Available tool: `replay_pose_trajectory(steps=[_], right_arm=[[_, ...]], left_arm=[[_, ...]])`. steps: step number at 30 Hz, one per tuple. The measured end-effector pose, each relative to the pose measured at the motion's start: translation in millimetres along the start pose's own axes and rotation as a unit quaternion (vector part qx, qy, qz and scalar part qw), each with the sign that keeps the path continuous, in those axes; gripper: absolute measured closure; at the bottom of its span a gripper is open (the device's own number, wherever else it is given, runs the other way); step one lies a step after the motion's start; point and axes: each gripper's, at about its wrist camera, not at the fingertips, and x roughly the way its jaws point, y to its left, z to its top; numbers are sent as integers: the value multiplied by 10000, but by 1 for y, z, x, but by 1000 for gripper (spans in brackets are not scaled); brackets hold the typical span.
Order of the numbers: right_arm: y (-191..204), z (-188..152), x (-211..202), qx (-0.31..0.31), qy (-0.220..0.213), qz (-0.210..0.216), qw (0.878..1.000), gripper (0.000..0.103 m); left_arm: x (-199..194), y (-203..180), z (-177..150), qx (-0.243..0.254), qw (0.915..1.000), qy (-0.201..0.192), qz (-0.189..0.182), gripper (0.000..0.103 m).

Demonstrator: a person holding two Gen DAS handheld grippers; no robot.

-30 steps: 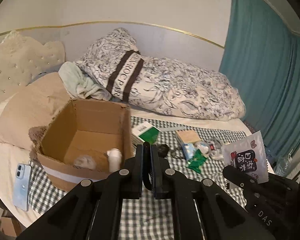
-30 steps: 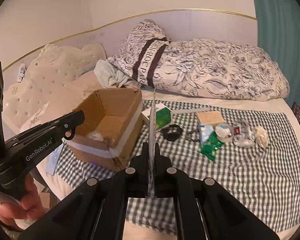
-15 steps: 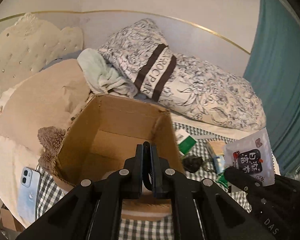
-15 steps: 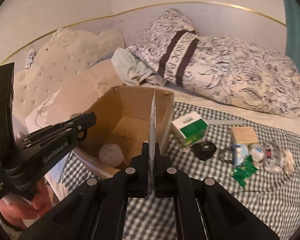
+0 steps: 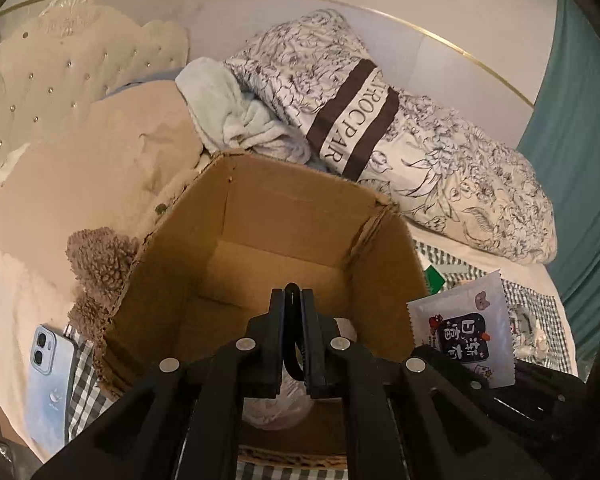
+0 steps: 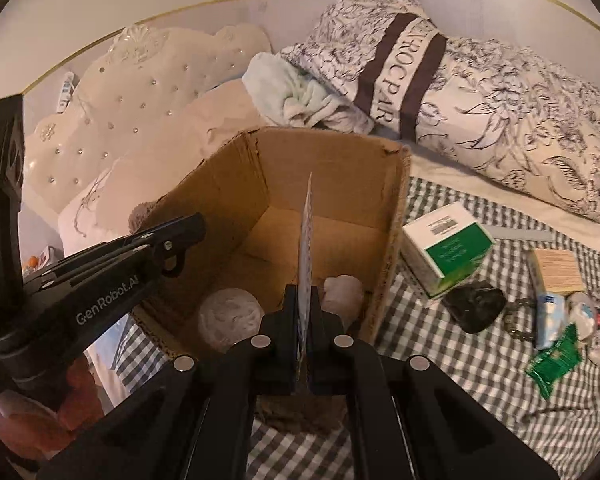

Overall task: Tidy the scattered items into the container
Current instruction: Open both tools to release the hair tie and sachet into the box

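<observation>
Your right tool [image 6: 305, 312] is clenched on a flat white sachet [image 6: 306, 248], held edge-on above the open cardboard box [image 6: 392, 208]. Your left tool [image 5: 291, 312] is clamped on a thin black loop [image 5: 290, 360] over the same box. Two pale items already lie inside. A green-and-white carton [image 6: 448, 248] sits just beside the box's wall on the checked bed cover [image 6: 480, 368], with small clutter beyond it.

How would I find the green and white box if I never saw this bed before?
Find the open cardboard box on the checked blanket. Just to its right, touching its side, sits the green and white box. It is the biggest loose item, with a barcode on its white top.
</observation>
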Motion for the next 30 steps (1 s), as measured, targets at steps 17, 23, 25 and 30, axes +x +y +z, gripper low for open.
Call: replay_pose_trajectory(steps=[17, 23, 25, 30], right_arm=[[-29, -20, -48, 469, -756, -391, 9953, 29], [-56, -47, -88, 808, -892, -670, 9905, 29], [-65, -58, -101, 904, -913, -751, 9889, 29], [-92, -91, -138, 1139, -950, -981, 9841, 29]], left_arm=[[-9, -13, -6, -161, 9995, 173, 196, 4], [-37, -44, -22, -13, 9999, 4, 133, 4], [-45, -59, -33, 91, 10000, 10, 7, 3], [-58, -92, -59, 202, 9997, 94, -133, 2]])
